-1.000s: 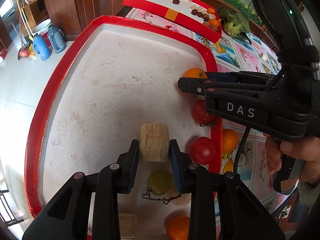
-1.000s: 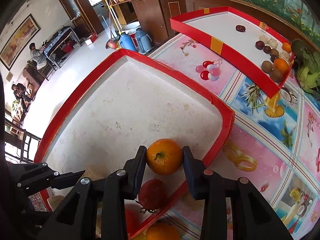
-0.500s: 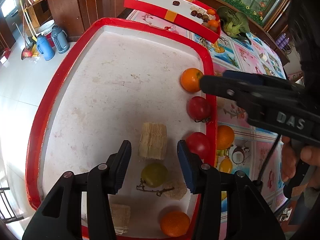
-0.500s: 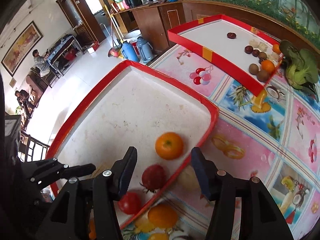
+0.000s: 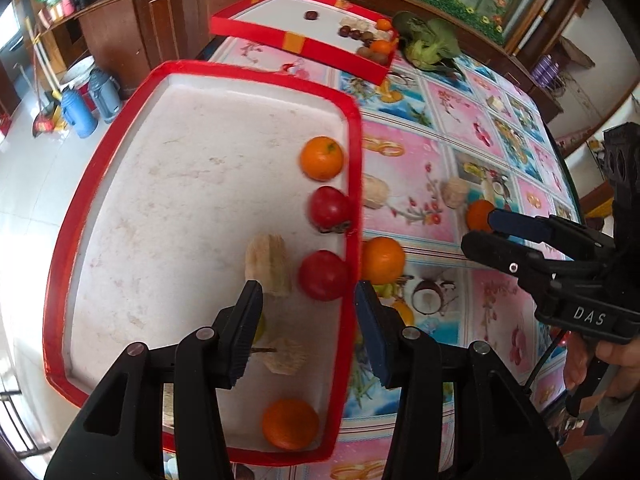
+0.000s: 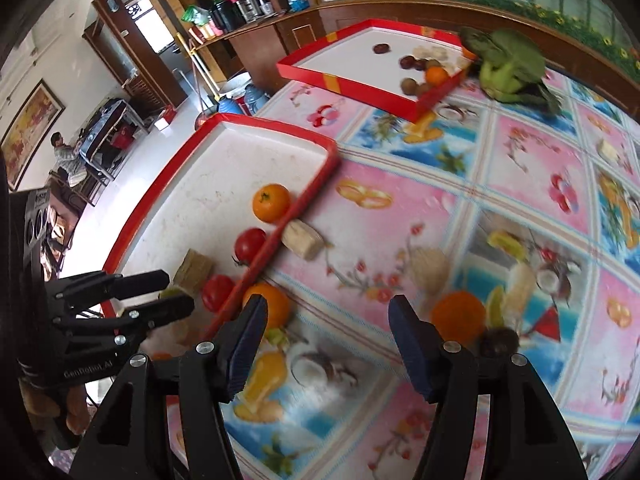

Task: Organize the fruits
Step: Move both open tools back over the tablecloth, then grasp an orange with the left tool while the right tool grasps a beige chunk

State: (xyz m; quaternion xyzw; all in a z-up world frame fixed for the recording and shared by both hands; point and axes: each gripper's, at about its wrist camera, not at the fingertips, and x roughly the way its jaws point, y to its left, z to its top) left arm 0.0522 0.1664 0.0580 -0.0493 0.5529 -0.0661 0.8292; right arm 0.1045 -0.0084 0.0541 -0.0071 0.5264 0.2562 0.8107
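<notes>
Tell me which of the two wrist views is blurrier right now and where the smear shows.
Right wrist view: the blurrier one, with the tablecloth and loose orange smeared while the right gripper stays sharp. Left wrist view: milder blur, softening the tray rim and the corn piece; both views bend straight edges strongly.

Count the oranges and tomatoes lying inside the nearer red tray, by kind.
In the nearer red tray:
Oranges: 2
Tomatoes: 2
Total: 4
</notes>
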